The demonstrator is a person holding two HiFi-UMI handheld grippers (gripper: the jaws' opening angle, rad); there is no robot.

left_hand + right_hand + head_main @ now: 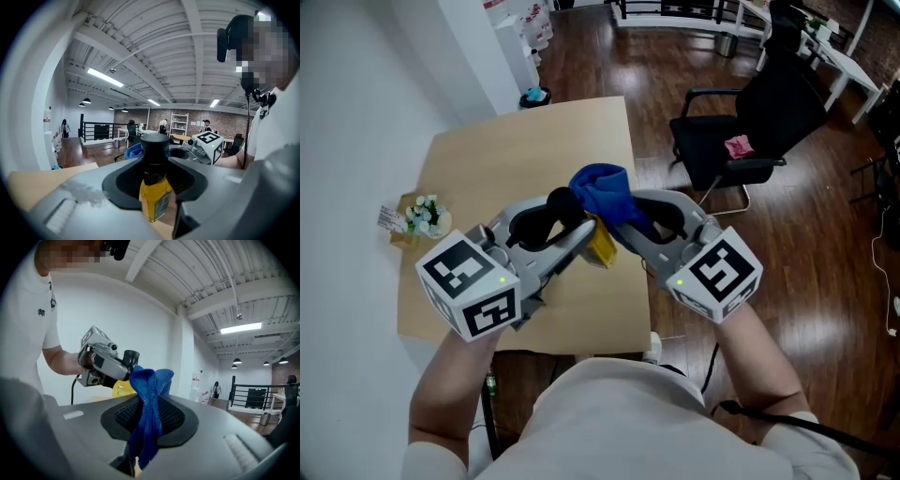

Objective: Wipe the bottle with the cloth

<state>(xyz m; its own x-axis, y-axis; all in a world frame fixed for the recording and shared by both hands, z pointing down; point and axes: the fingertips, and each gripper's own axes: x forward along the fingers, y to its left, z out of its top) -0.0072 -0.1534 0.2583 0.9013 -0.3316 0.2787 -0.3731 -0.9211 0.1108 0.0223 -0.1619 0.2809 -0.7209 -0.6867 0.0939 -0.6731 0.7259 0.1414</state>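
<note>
A small bottle of yellow liquid with a black cap (154, 187) (602, 242) is held in the air above the table, tilted, and my left gripper (572, 230) is shut on its neck. My right gripper (623, 220) is shut on a blue cloth (605, 192) (147, 408), whose bunched end stands beside the bottle's cap (561, 200). In the right gripper view the bottle (123, 380) shows just behind the cloth, held by the left gripper (105, 363). Whether cloth and bottle touch is hidden.
A light wooden table (516, 159) lies below both grippers, with a small pot of white flowers (422, 217) at its left edge. A black office chair (750, 131) with a pink item on it stands to the right on the dark wood floor.
</note>
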